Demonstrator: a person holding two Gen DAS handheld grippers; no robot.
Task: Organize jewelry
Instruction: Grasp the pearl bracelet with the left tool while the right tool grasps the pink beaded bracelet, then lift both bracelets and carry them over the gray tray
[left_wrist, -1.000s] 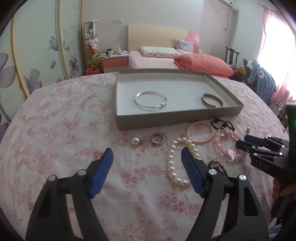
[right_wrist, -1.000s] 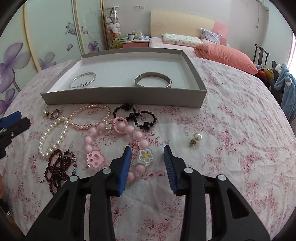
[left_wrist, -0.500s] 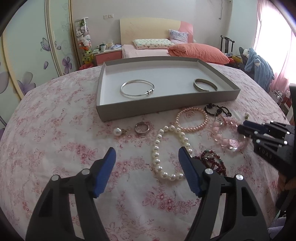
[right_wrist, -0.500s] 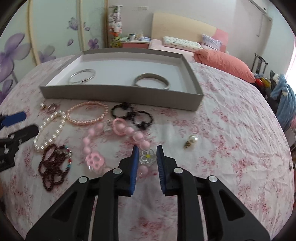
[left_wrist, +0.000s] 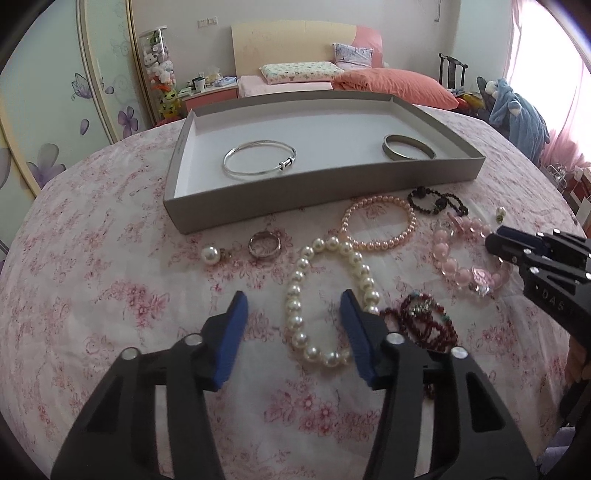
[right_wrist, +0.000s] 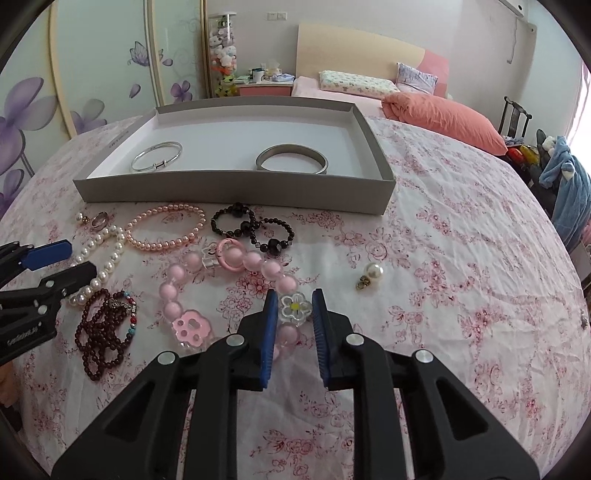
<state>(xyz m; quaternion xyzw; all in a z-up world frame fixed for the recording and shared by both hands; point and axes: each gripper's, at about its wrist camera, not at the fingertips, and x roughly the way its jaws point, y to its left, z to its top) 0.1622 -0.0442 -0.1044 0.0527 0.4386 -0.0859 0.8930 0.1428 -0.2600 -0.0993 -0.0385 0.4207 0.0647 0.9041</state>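
Note:
A grey tray (left_wrist: 258, 208) (right_wrist: 229, 194) holds a thin silver bangle (left_wrist: 258, 162) (right_wrist: 157, 157) and a wide metal bangle (left_wrist: 408, 147) (right_wrist: 291, 158). Loose jewelry lies in front of it on the floral cloth. My left gripper (left_wrist: 293, 306) is open, its jaws either side of the near end of the white pearl bracelet (left_wrist: 332, 295) (right_wrist: 99, 258). My right gripper (right_wrist: 293, 306) stands with jaws narrowly apart around the clear flower charm of the chunky pink bead bracelet (right_wrist: 229, 288) (left_wrist: 465, 258); I cannot tell whether they grip it.
Also on the cloth: a pink pearl bracelet (left_wrist: 378, 223) (right_wrist: 166, 230), black bead bracelets (right_wrist: 251, 227) (left_wrist: 436, 201), a dark red bead strand (right_wrist: 105, 328) (left_wrist: 421, 325), a ring (left_wrist: 264, 245) (right_wrist: 99, 220), and pearl earrings (left_wrist: 210, 254) (right_wrist: 371, 275). A bed stands behind.
My left gripper moved right and forward, and its jaws closed somewhat around the white pearl bracelet's near end. My right gripper narrowed, then widened slightly, around the flower charm.

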